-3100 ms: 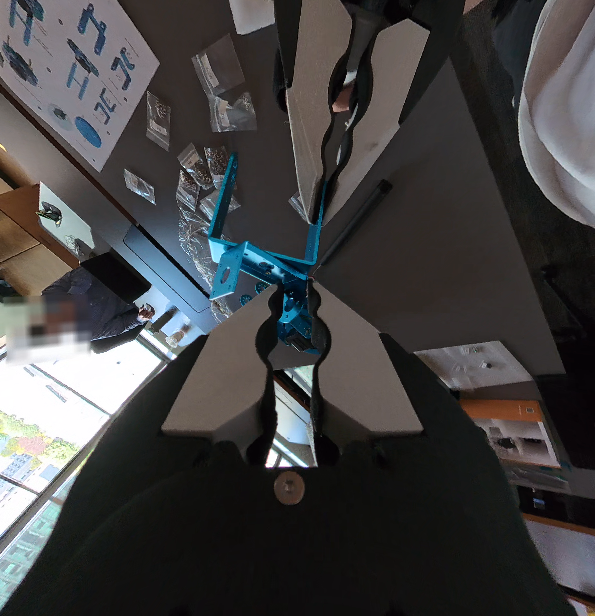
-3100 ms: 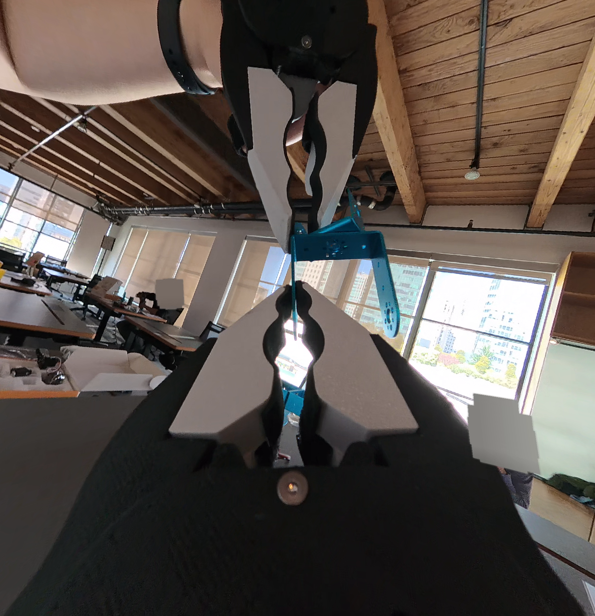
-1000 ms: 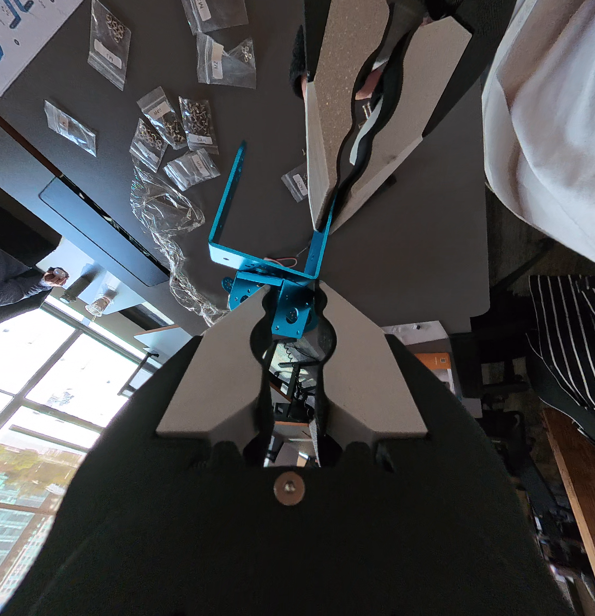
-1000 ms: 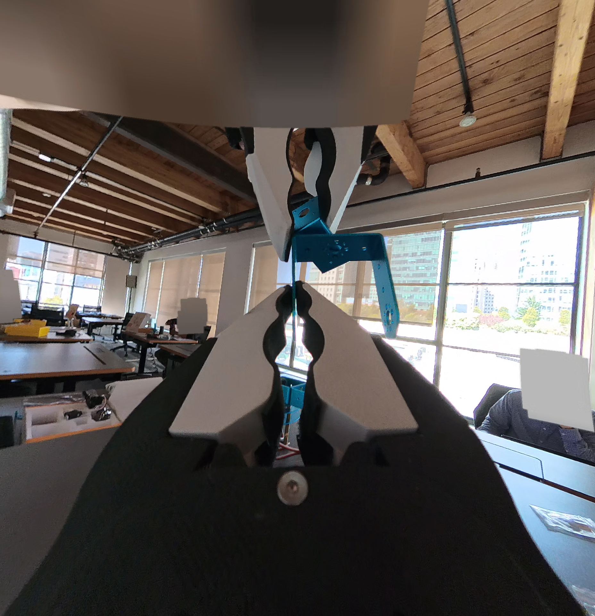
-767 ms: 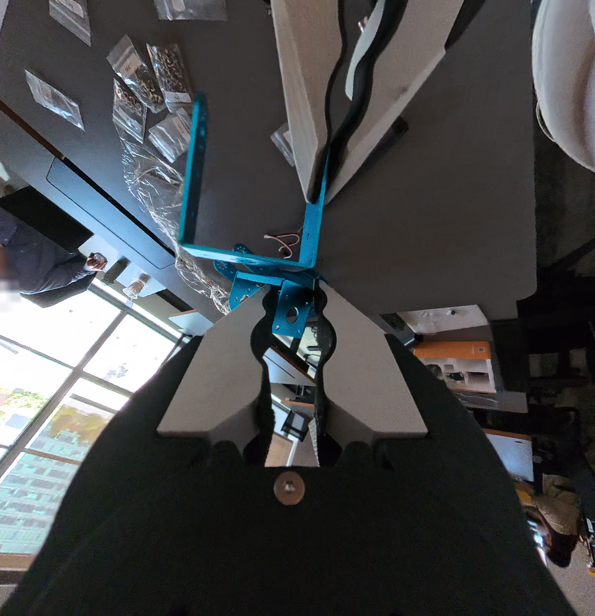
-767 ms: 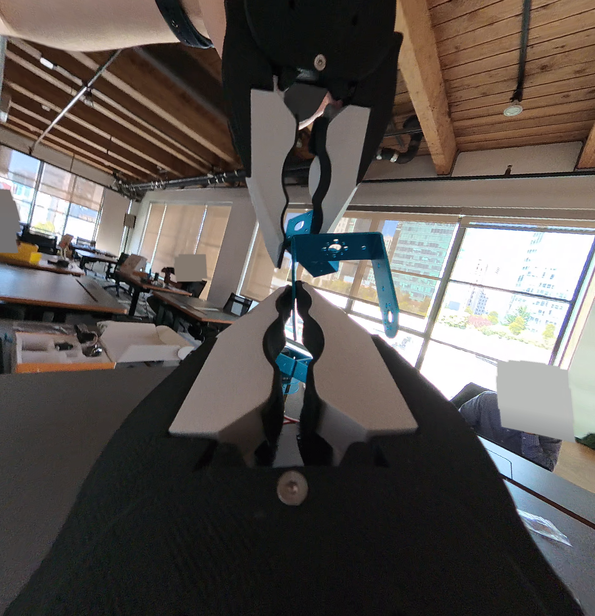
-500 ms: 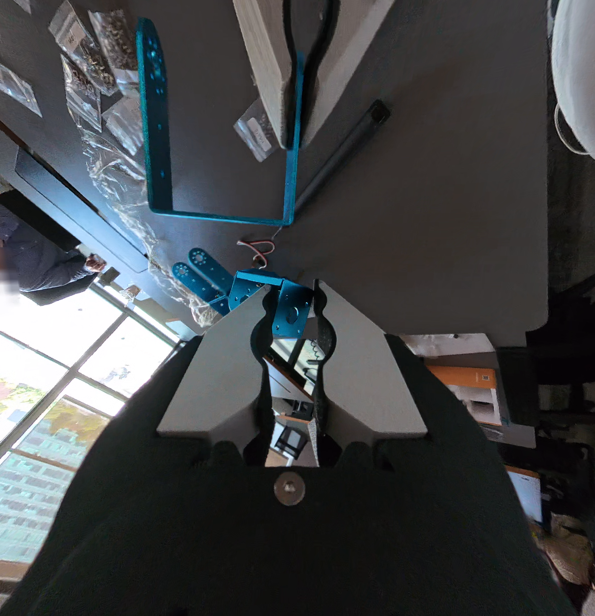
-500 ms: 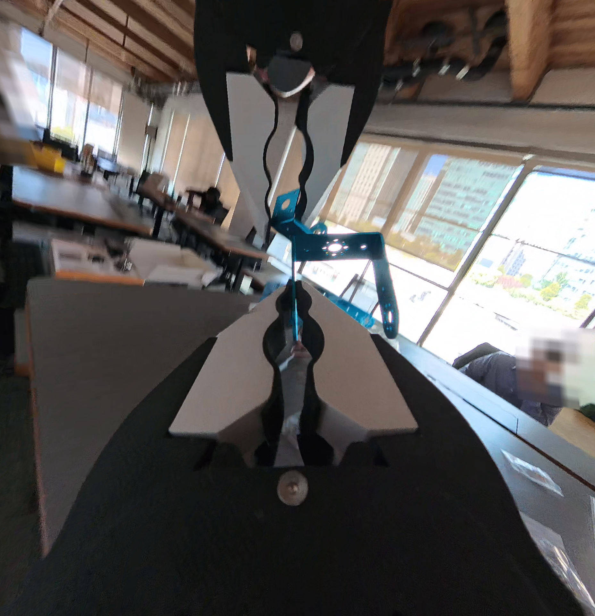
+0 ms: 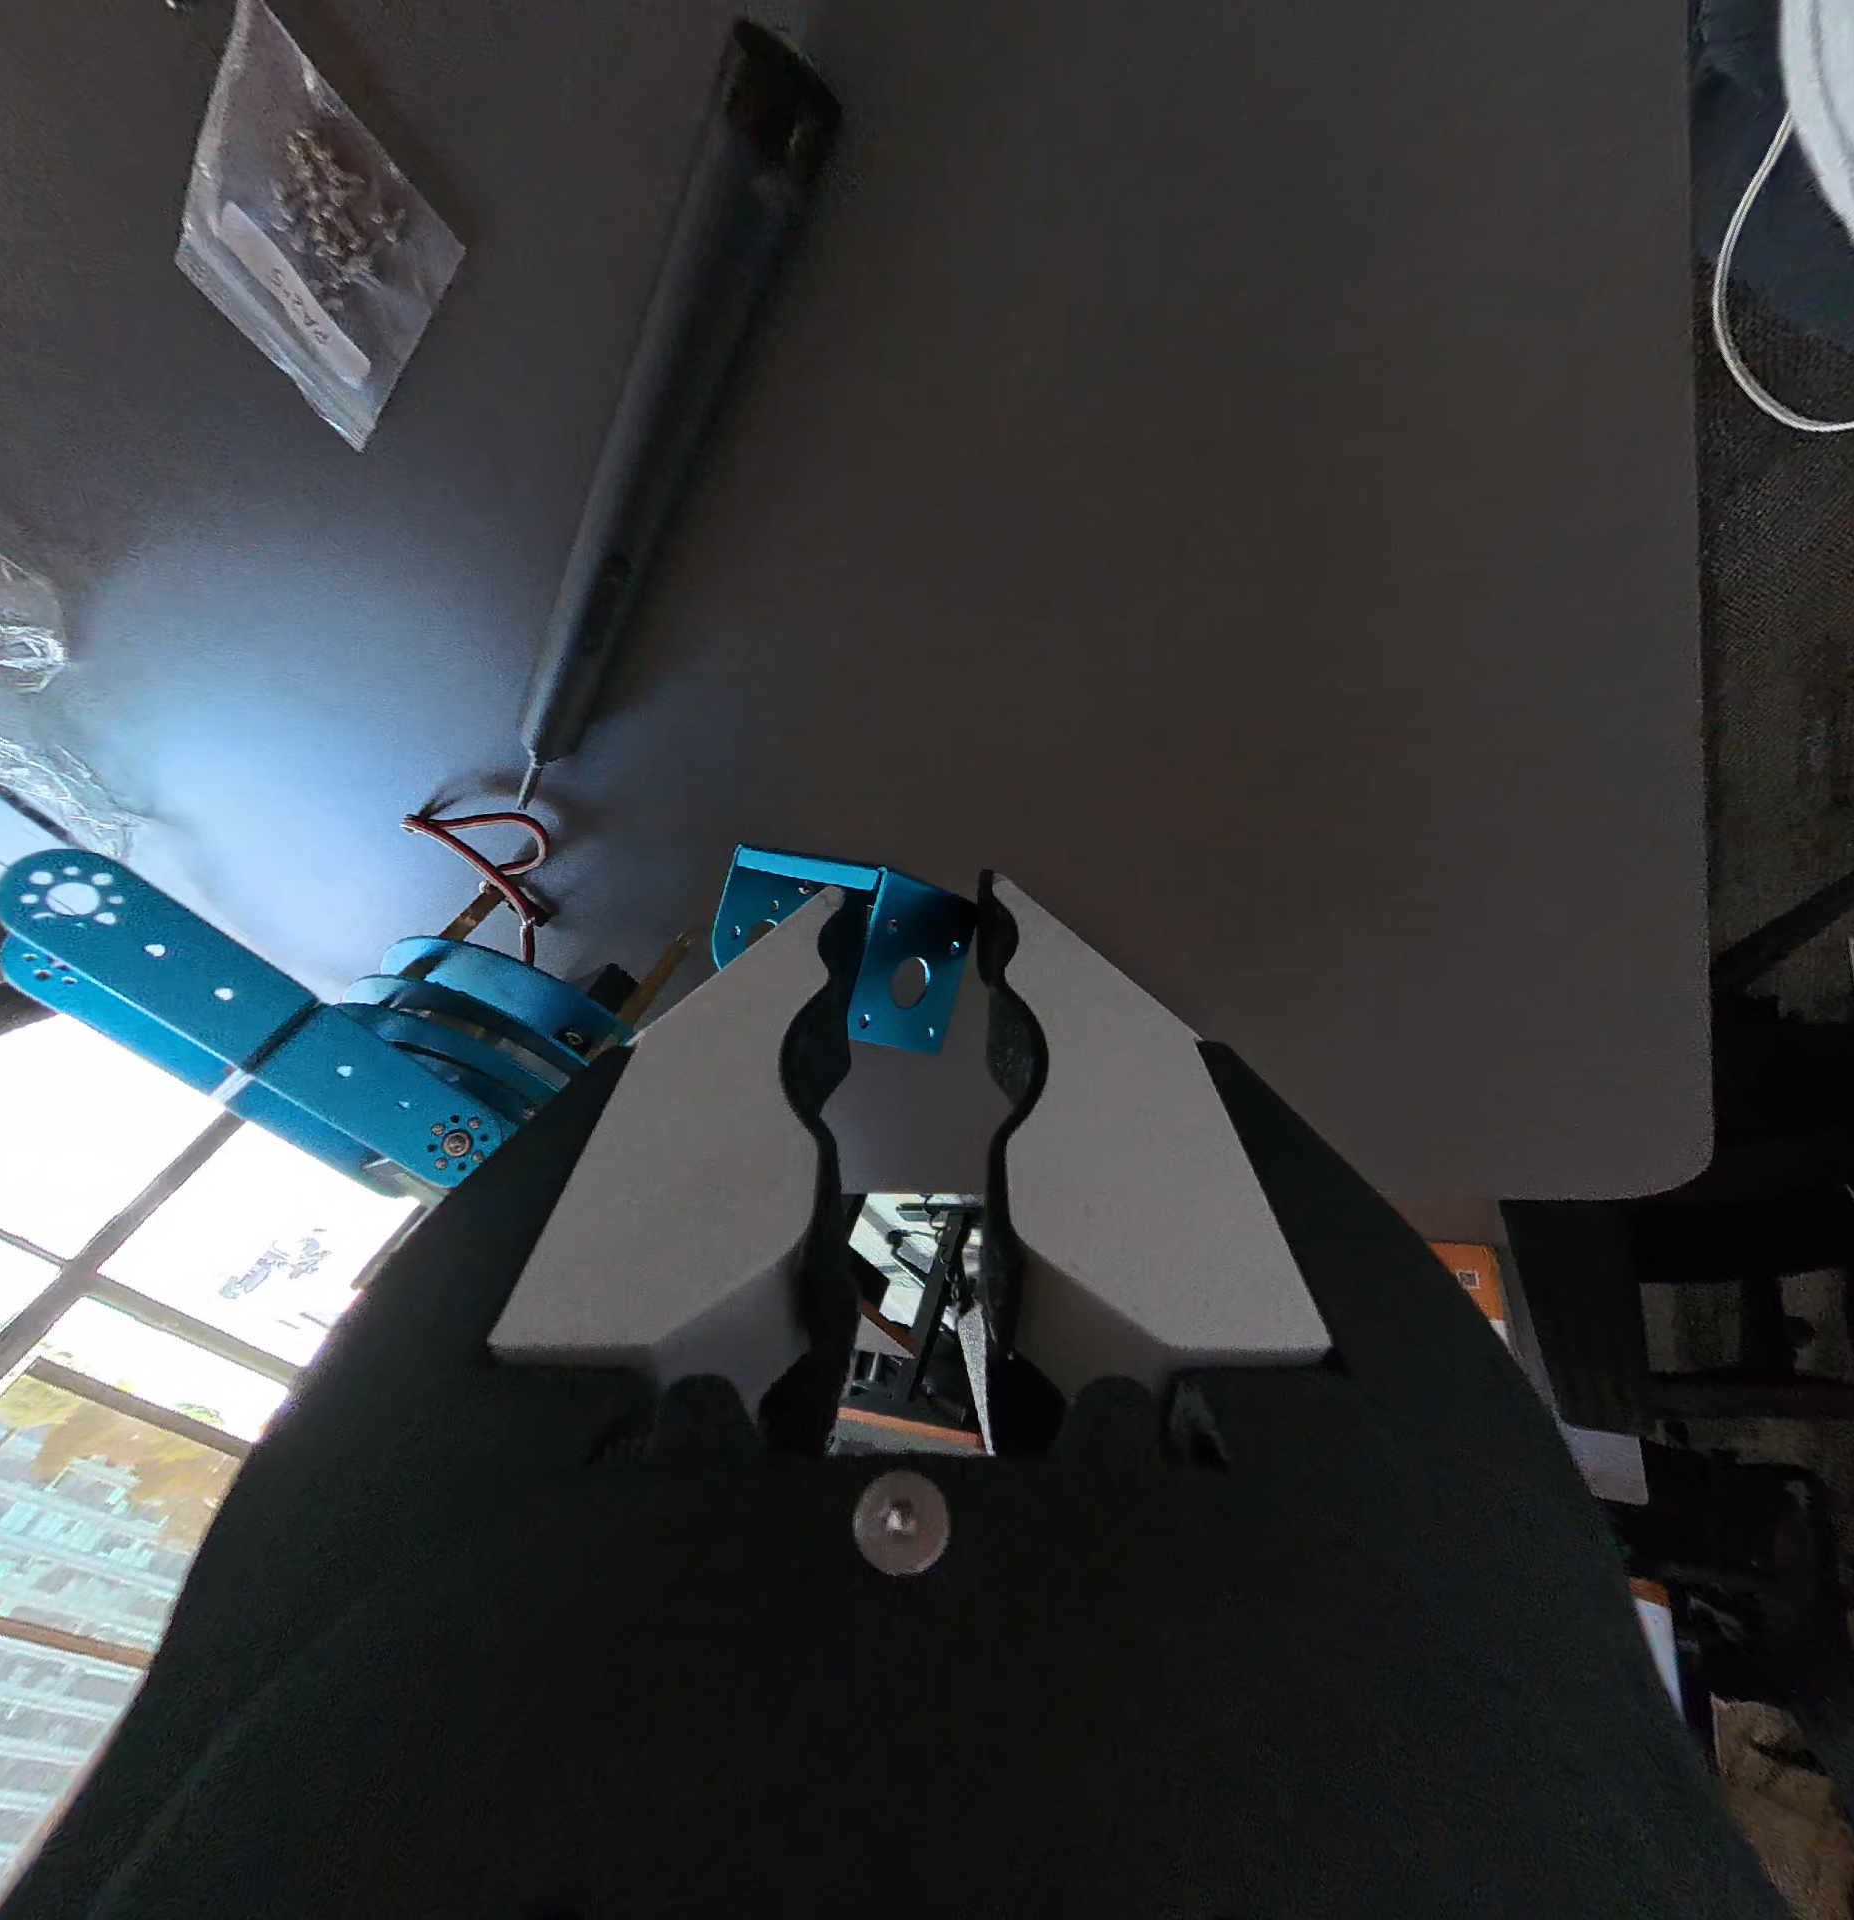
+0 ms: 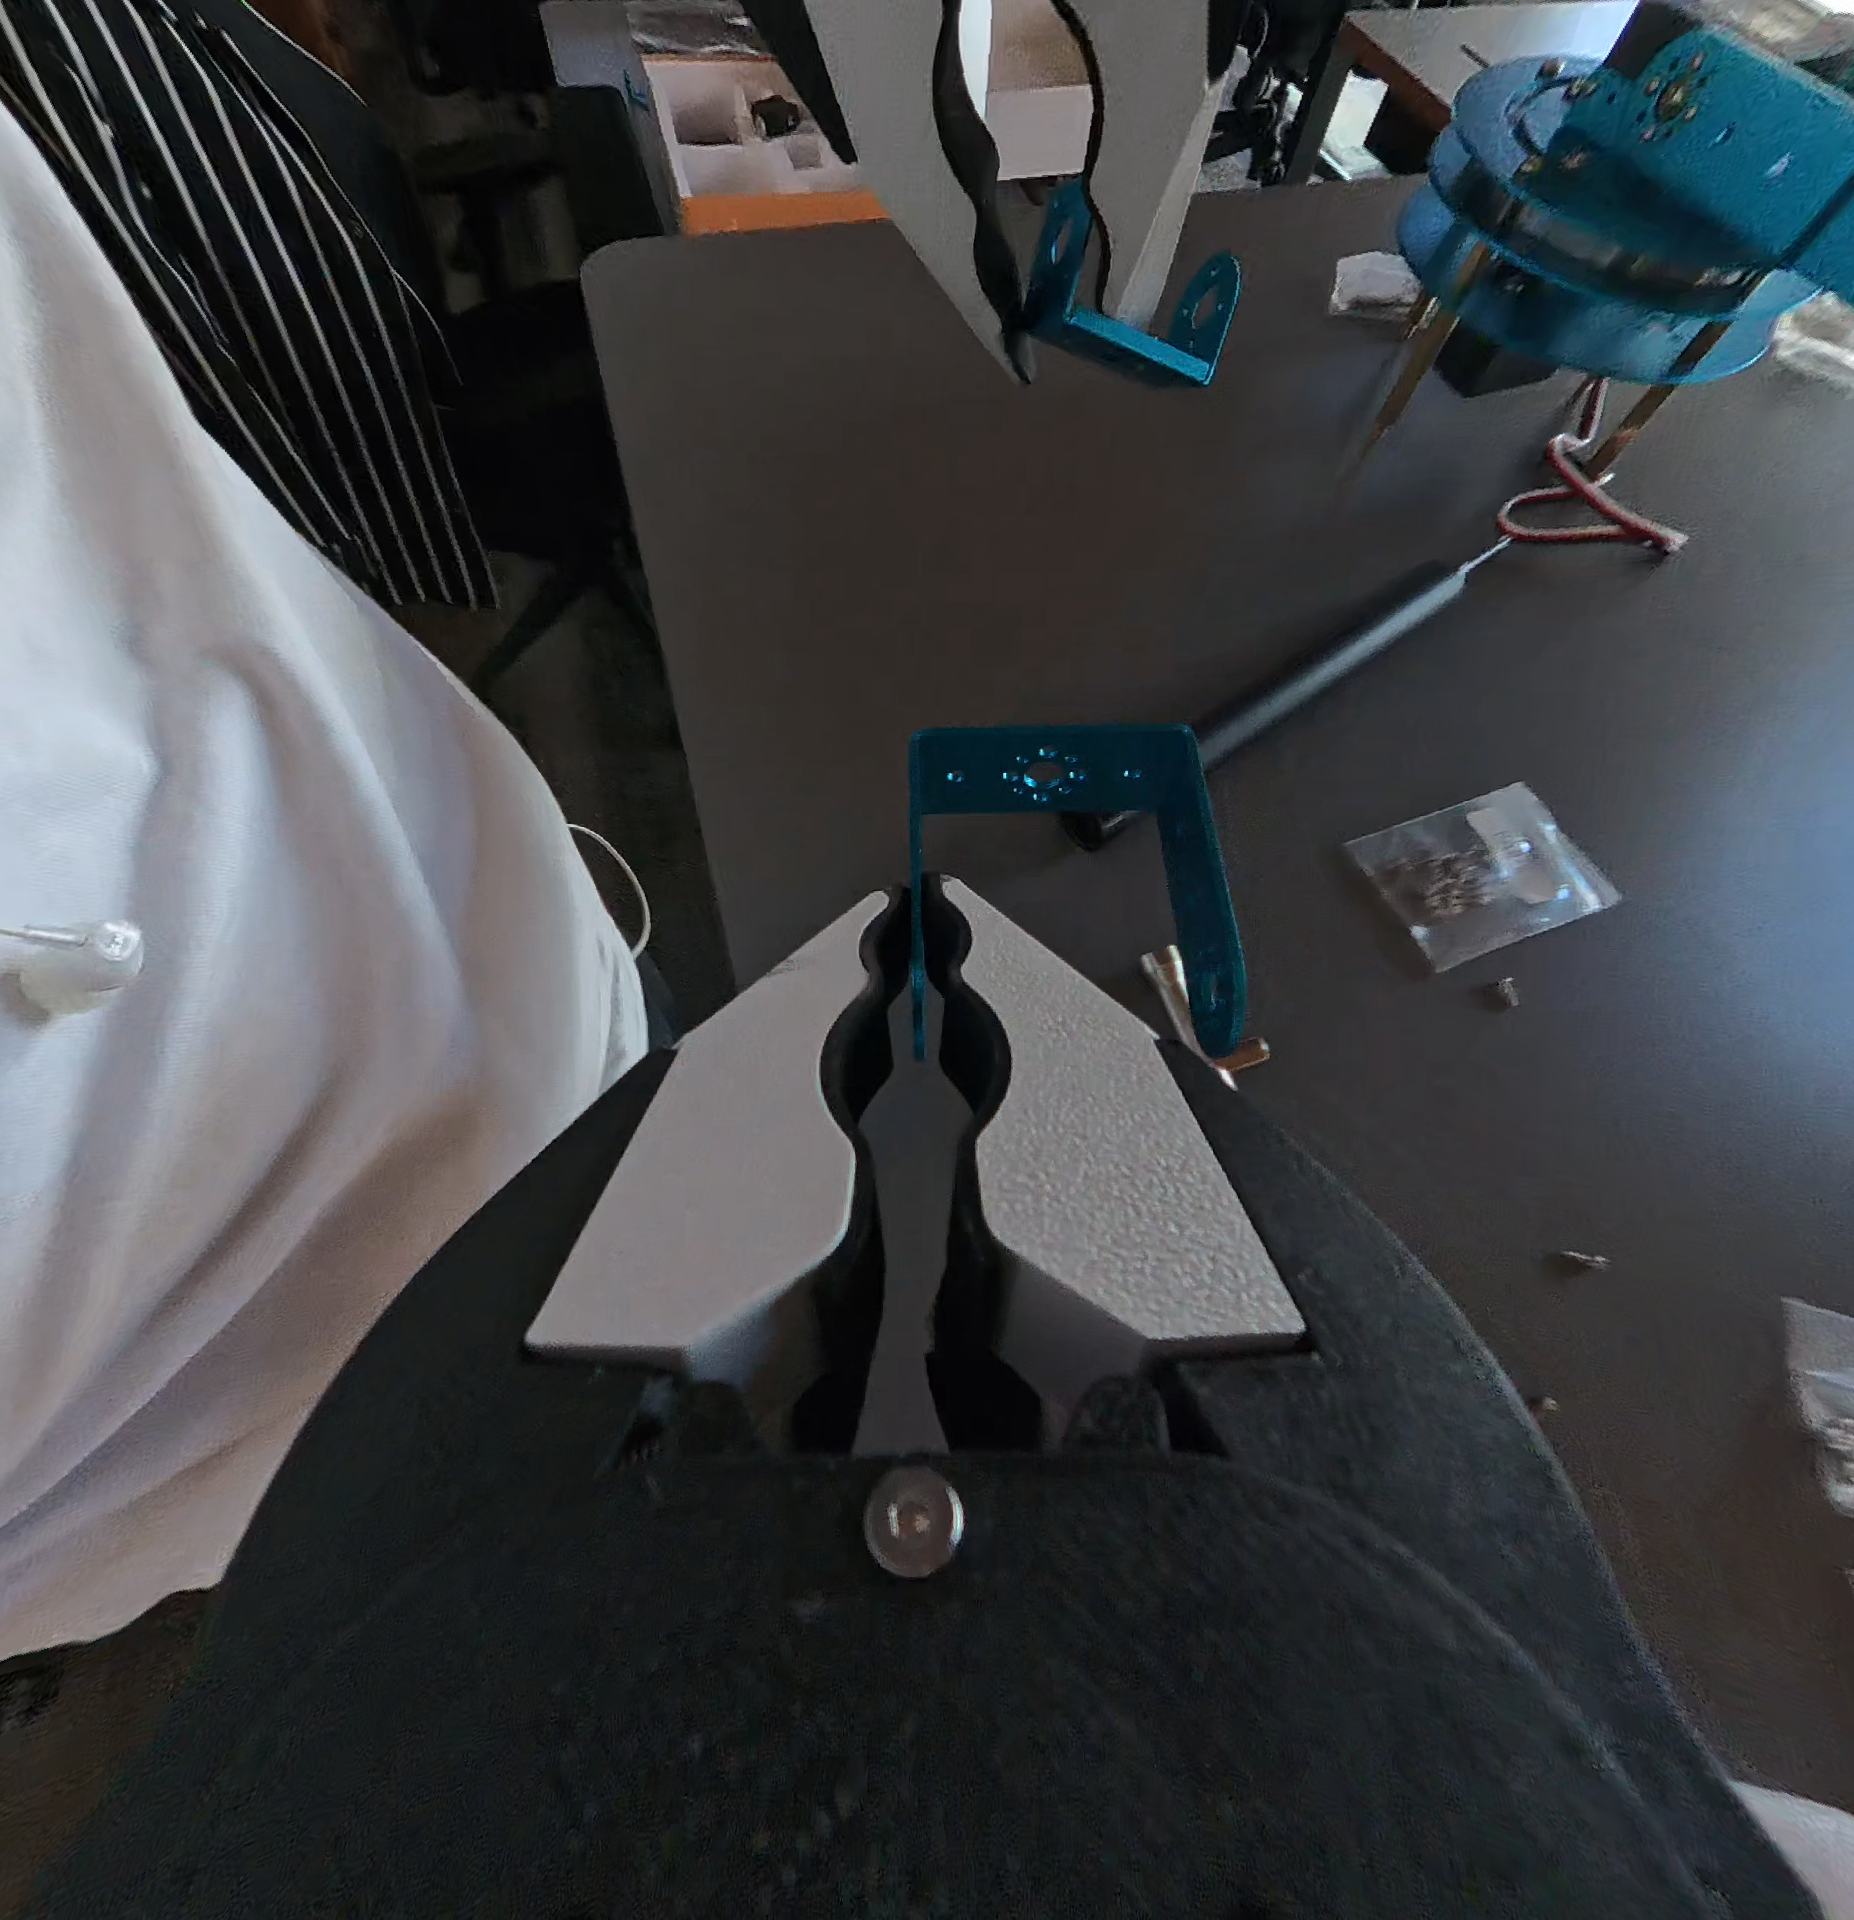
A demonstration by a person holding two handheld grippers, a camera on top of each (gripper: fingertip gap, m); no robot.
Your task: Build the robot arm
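My left gripper [image 9: 910,902] is shut on a small blue U-shaped bracket [image 9: 902,987], with one flange between its fingers, above the dark table [image 9: 1318,520]. It also shows at the top of the right wrist view [image 10: 1074,332], holding that small bracket [image 10: 1120,343] in the air. My right gripper [image 10: 918,894] is shut on one leg of a large blue U-bracket [image 10: 1048,774], whose other leg hangs free on the right. The two brackets are apart.
A blue assembly with round plates [image 9: 435,1039] [image 10: 1629,208] stands on the table, with a red-and-white wire [image 10: 1577,520] beside it. A dark screwdriver [image 9: 653,436] [image 10: 1338,655] and a bag of screws [image 9: 310,229] [image 10: 1474,873] lie there. A person in white [image 10: 227,935] is at the table's edge.
The large bracket has come away from the small one and the grippers have drawn apart. The right gripper has swung down from facing the ceiling towards the table. Both grips held.
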